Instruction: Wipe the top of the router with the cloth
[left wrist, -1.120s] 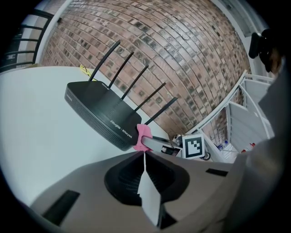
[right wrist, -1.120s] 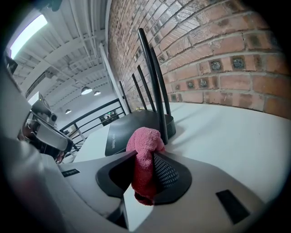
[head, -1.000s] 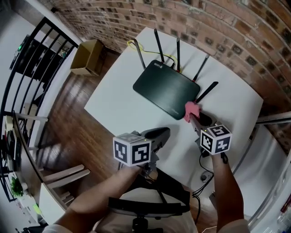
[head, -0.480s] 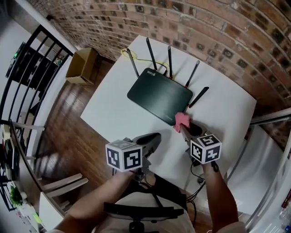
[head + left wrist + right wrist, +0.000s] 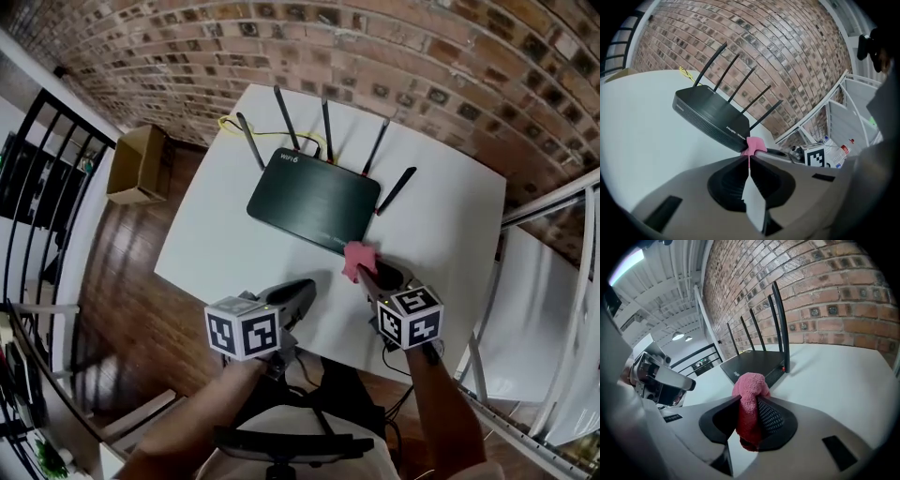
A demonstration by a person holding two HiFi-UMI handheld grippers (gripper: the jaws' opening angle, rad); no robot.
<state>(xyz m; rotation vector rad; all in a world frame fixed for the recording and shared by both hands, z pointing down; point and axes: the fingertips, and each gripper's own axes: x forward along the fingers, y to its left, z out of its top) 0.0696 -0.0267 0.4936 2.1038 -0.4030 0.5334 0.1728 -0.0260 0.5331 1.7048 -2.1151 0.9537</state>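
Note:
The black router (image 5: 314,199) with several raised antennas lies at the back of the white table (image 5: 211,239). My right gripper (image 5: 362,272) is shut on a bunched pink cloth (image 5: 357,259), which sits just off the router's near right corner, above the table. In the right gripper view the cloth (image 5: 749,401) fills the jaws, with the router (image 5: 752,363) behind it. My left gripper (image 5: 302,289) hovers over the table's near part, left of the cloth. Its jaws are shut with nothing between them. The left gripper view shows the router (image 5: 710,112) ahead and the cloth (image 5: 753,145) beside its corner.
A yellow cable (image 5: 230,122) runs behind the router. A brick wall (image 5: 422,66) backs the table. A cardboard box (image 5: 139,164) stands on the wooden floor at the left, by a black railing (image 5: 37,187). White metal framing (image 5: 553,281) stands at the right. Black cables (image 5: 398,356) hang at the near edge.
Both grippers have shifted a little across the table. The pink cloth stays in the right gripper's jaws, near the router's right corner. The head view has swung, showing more wall.

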